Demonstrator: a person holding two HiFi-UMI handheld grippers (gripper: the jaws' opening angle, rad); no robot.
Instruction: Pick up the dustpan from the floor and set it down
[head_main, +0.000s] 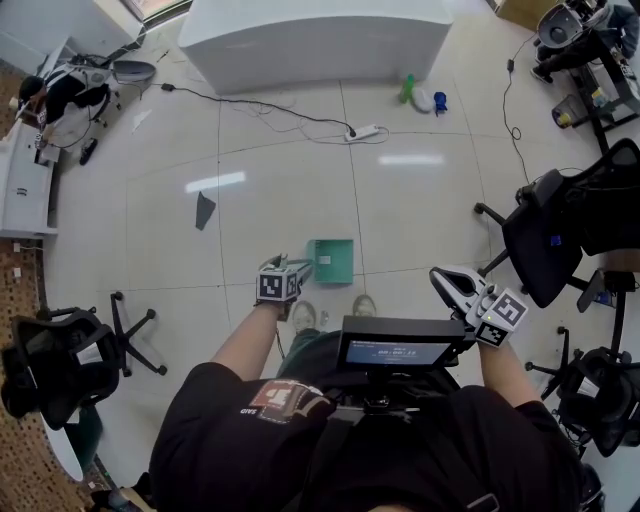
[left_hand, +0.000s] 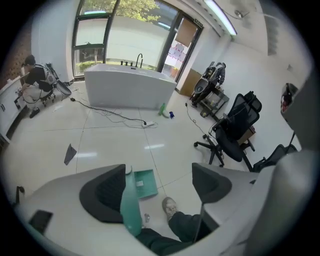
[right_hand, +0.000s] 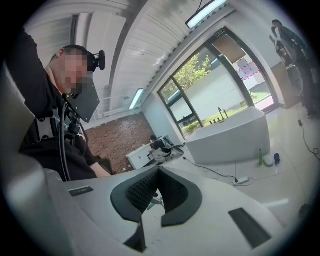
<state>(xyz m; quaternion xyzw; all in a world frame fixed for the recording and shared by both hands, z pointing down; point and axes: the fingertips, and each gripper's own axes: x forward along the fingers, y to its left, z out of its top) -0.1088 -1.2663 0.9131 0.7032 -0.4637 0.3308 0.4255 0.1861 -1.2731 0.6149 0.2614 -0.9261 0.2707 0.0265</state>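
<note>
A green dustpan (head_main: 333, 262) lies on the pale tiled floor just ahead of the person's shoes. Its handle slopes up toward my left gripper (head_main: 297, 268). In the left gripper view the pan (left_hand: 145, 182) rests on the floor, and the green handle (left_hand: 129, 210) stands against the left pad. The left gripper (left_hand: 160, 186) is open, its jaws wide apart, with the right pad well clear of the handle. My right gripper (head_main: 452, 284) is held up at the right, away from the dustpan. In its own view the right gripper (right_hand: 157, 187) is shut, pads together, with nothing between them.
Black office chairs stand at the right (head_main: 545, 235) and the lower left (head_main: 60, 355). A white counter (head_main: 315, 40) is at the back, with a power strip and cable (head_main: 362, 131) and a green bottle (head_main: 408, 88) before it. A dark scrap (head_main: 203, 210) lies on the floor at left.
</note>
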